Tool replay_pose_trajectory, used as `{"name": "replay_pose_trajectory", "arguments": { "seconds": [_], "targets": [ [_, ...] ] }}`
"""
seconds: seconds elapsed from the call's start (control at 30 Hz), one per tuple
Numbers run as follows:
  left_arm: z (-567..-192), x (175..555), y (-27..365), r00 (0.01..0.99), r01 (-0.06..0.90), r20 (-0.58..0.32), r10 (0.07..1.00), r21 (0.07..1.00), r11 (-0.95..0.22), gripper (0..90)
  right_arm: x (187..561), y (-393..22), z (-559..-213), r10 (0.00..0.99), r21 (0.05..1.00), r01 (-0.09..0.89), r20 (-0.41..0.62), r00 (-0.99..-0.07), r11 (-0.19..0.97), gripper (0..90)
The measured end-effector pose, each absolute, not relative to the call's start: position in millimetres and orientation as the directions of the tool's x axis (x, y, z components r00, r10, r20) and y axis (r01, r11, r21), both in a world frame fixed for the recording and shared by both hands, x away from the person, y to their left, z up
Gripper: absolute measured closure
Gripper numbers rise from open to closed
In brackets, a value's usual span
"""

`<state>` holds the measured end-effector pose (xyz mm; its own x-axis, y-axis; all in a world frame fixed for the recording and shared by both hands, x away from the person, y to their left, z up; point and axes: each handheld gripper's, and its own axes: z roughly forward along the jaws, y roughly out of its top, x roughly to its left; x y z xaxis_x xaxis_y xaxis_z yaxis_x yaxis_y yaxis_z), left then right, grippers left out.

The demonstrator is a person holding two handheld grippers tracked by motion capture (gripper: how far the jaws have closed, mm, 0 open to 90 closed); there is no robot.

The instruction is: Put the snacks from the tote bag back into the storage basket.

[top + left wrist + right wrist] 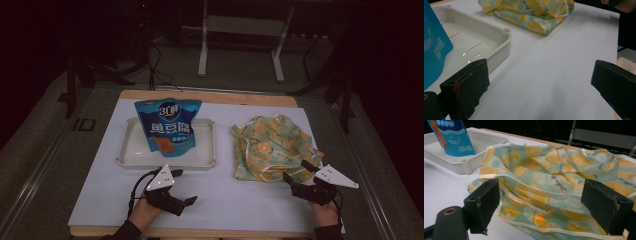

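Covering most of the wooden table (pixel 210 95), a white sheet (pixel 225 195). Lying crumpled on its right half, a lemon-print fabric bag (pixel 270 145), handle edge toward the near side. Resting on the left half, a white tray (pixel 130 150) with a blue snack pouch (pixel 167 125) standing inside, leaning back. Hovering just at the bag's near edge, right gripper (pixel 299 179), jaws spread wide, nothing between. Held near the tray's front corner, left gripper (pixel 182 187), jaws likewise spread and empty.
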<state>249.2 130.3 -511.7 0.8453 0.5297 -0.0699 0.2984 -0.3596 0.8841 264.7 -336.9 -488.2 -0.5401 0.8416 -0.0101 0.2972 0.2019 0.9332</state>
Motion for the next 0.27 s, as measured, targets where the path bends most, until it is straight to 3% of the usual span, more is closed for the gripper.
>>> {"name": "replay_pose_trajectory", "arguments": {
  "seconds": [0.27],
  "targets": [
    [-510.6, 248.4, 131.3, 0.843, 0.291, -0.066, 0.534, 0.891, -0.349, 2.2, 264.0, -337.7, -487.1, 0.843, 0.936, 0.288, -0.016, -0.537, 0.202, 15.4]
  ]
}}
